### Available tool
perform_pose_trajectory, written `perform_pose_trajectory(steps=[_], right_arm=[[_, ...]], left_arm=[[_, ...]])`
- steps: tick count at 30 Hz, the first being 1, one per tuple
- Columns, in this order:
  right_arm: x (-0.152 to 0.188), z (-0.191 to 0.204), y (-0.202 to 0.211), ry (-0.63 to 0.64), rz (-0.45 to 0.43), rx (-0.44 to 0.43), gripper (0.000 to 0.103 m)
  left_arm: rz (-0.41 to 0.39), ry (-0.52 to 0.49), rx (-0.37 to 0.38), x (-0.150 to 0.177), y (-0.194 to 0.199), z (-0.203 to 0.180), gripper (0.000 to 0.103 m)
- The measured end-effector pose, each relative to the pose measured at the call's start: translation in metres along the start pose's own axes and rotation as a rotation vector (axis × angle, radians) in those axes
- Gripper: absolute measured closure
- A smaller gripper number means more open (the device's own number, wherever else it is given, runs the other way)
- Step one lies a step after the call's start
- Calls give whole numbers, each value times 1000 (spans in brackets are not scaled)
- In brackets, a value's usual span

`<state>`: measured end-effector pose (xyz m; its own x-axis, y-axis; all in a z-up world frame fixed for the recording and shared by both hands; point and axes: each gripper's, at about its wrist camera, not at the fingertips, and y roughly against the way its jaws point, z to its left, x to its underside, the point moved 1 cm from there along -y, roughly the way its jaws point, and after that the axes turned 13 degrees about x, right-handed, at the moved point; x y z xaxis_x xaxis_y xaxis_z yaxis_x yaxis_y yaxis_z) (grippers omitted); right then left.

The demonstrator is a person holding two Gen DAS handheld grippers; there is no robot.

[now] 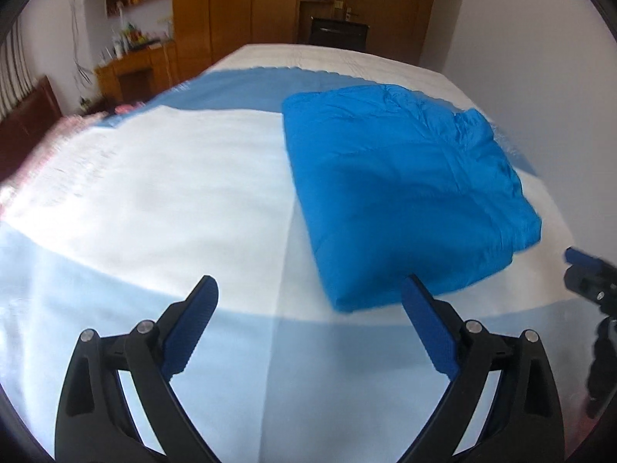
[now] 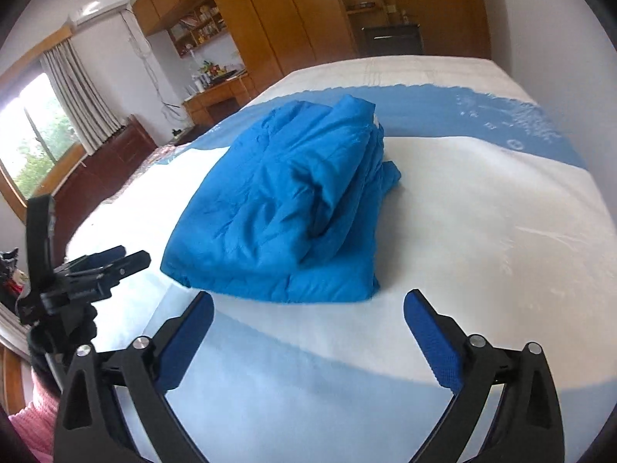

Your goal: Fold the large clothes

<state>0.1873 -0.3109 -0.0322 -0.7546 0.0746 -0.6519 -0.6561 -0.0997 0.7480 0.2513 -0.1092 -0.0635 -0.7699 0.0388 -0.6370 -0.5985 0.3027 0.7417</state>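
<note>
A bright blue padded garment (image 1: 405, 189) lies folded into a thick bundle on the bed (image 1: 173, 193); in the right wrist view the same blue garment (image 2: 285, 208) shows layered folds. My left gripper (image 1: 308, 285) stands open above the sheet, just in front of the bundle's near corner, with nothing between its fingers. My right gripper (image 2: 308, 301) is open too, held just short of the bundle's near edge and empty. The other gripper (image 2: 100, 266) shows at the left of the right wrist view, off the garment.
The bed carries a white and pale blue cover with a darker blue band (image 2: 462, 108) at the far side. Wooden wardrobes (image 2: 270, 19), a desk with shelves (image 2: 216, 88) and a window with curtains (image 2: 46, 131) ring the room. A pink sleeve (image 2: 34, 416) shows low left.
</note>
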Motion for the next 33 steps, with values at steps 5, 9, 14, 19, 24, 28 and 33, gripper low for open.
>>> perform_pose_trajectory(steps=[5, 9, 14, 19, 24, 28, 33], right_arm=[[16, -1, 23, -5, -29, 61, 4], [22, 3, 31, -5, -51, 90, 4], [28, 14, 44, 10, -68, 110, 4], [31, 19, 49, 18, -74, 131, 4], [33, 22, 49, 23, -64, 133, 4], [33, 21, 48, 23, -60, 137, 4], [33, 21, 48, 21, -57, 137, 4]], left_arm=[[-73, -31, -30, 15, 32, -15, 8], [-98, -39, -30, 24, 51, -21, 8], [-124, -49, -21, 36, 68, -25, 8], [-149, -60, -19, 41, 79, -26, 8], [-165, -70, -31, 44, 84, -26, 8], [-168, -71, -35, 45, 85, -25, 8], [-168, -69, -36, 45, 86, -25, 8]])
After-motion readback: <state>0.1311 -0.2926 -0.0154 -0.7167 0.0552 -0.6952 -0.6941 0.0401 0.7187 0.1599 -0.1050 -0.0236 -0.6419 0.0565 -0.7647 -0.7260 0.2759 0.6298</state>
